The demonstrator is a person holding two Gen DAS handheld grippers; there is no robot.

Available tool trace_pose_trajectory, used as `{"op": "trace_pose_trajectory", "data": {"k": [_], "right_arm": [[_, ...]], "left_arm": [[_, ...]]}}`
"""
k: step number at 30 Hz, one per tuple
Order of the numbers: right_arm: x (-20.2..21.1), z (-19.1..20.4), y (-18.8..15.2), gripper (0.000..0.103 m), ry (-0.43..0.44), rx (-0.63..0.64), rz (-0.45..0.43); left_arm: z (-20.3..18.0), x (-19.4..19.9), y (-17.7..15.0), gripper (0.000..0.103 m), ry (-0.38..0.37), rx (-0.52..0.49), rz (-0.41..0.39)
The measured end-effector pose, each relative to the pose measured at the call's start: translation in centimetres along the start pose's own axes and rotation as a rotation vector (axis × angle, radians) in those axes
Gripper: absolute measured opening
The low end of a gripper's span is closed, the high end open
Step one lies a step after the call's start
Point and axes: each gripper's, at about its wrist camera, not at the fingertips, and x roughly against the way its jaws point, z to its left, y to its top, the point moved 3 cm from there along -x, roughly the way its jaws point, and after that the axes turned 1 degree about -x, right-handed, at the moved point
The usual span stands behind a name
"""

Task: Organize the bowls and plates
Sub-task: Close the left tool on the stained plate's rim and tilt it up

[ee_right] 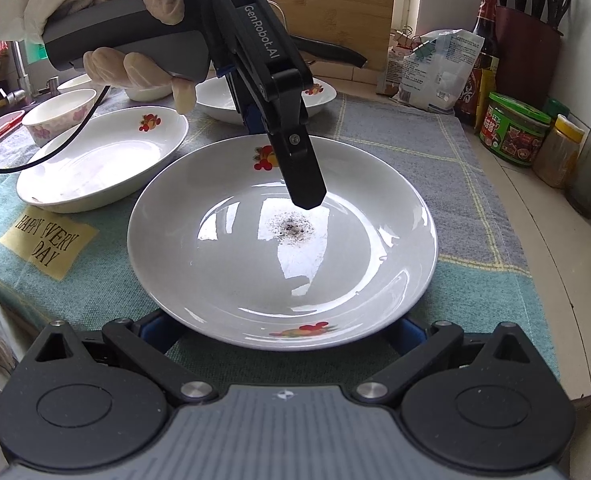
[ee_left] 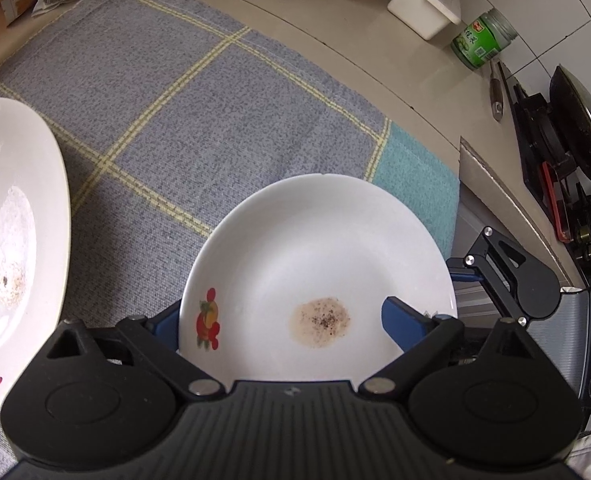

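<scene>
Plate point(ee_right: 335, 280), round glossy white ceramic

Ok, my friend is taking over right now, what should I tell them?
Left gripper: jaws open, straddling the stained plate's rim, one finger above the plate; no firm grip visible.
Right gripper: jaws open at the opposite rim.
Things: stained plate lies on the cloth; second plate, third plate and a bowl sit separately behind.
Done: nothing stacked yet.
Left: probably grip, lift, then stack plates and bowls.
</scene>
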Motion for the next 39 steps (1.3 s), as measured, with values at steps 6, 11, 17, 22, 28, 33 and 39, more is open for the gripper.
{"op": "trace_pose_trajectory", "data": {"k": [6, 11, 17, 22, 28, 33, 39], "right_arm": [[-0.1, 0.1, 0.3, 0.103, -0.015, 0.005, 0.023], [0.0, 0.1, 0.5, 0.103, -0.025, 0.013, 0.031], [0.1, -0.3, 0.8, 0.103, -0.031, 0.020, 0.030], [0.3, -0.4, 1.1, 0.103, -0.034, 0.029, 0.035], [0.6, -0.8, 1.6, 0.103, -0.035, 0.052, 0.032], [0.6, -1.5, 2.0, 0.103, -0.038, 0.073, 0.032], [0.2, -3.2, 2.7, 0.103, -0.056, 0.100, 0.032]], "left_arm": [[-0.1, 0.0, -0.1, 0.096, 0.008, -0.009, 0.006], [-0.3, 0.1, -0.1, 0.096, 0.016, -0.018, 0.006], [-0.5, 0.5, 0.1, 0.096, 0.017, -0.023, -0.010], [-0.7, 1.1, 0.1, 0.096, 0.019, -0.027, -0.024], [-0.8, 1.6, 0.3, 0.096, 0.021, -0.019, -0.046], [-0.7, 1.7, 0.9, 0.096, 0.025, -0.015, -0.064], [-0.4, 1.5, 2.4, 0.096, 0.036, -0.016, -0.090]]}}
